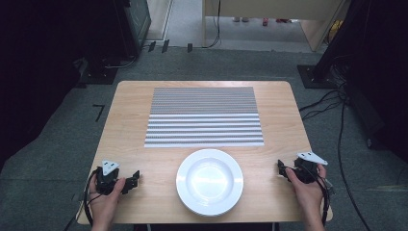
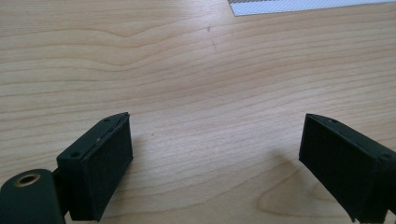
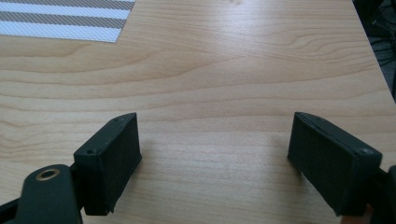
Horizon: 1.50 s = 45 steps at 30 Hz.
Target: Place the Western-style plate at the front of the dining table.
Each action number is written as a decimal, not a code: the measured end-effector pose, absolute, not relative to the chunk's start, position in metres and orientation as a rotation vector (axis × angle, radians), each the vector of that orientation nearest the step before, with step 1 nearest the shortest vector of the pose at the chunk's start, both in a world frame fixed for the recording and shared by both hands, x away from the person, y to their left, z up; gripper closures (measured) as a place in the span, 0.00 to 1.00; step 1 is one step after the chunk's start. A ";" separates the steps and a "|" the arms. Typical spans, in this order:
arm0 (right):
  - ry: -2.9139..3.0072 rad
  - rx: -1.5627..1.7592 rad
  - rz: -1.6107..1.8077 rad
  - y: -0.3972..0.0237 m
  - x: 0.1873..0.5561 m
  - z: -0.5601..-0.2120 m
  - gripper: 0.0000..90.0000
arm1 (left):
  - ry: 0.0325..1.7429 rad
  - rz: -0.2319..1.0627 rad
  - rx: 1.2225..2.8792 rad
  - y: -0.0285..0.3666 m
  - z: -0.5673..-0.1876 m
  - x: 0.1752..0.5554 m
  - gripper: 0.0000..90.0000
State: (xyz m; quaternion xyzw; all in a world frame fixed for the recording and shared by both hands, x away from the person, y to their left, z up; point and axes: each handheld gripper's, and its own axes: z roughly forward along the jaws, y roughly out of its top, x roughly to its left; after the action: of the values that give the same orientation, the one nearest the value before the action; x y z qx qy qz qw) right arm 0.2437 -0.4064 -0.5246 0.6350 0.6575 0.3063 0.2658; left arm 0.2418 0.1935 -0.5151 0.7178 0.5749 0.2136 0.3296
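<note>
High view: a white plate (image 1: 210,181) sits at the near edge of a wooden desk (image 1: 130,125), just in front of a striped mat (image 1: 204,116). The left gripper (image 1: 131,181) and right gripper (image 1: 282,169), each held in a hand, rest on the desk either side of the plate, well apart from it.

Left gripper view: jaws spread wide over bare wood, nothing between them; the mat's corner (image 2: 299,5) lies ahead.

Right gripper view: jaws likewise spread and empty, the mat (image 3: 65,21) ahead at upper left.
</note>
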 end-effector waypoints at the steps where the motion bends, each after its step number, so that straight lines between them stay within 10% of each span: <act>1: 1.777 1.710 0.835 -0.405 0.243 -0.524 0.19 | 1.499 0.543 1.871 0.193 -0.515 0.241 0.11; 24: 1.826 1.530 1.206 -0.343 0.228 -0.494 0.33 | 1.281 0.420 1.857 0.148 -0.499 0.228 0.11; 45: 2.004 1.454 1.428 -0.301 0.218 -0.487 0.82 | 1.084 0.222 1.850 0.119 -0.493 0.215 0.60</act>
State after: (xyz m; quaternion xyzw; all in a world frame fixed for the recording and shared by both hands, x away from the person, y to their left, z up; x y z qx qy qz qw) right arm 0.2178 -0.3009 -0.4867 0.5037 0.6941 0.4945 0.1414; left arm 0.2153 0.1186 -0.4932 0.7561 0.4430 0.0907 0.4731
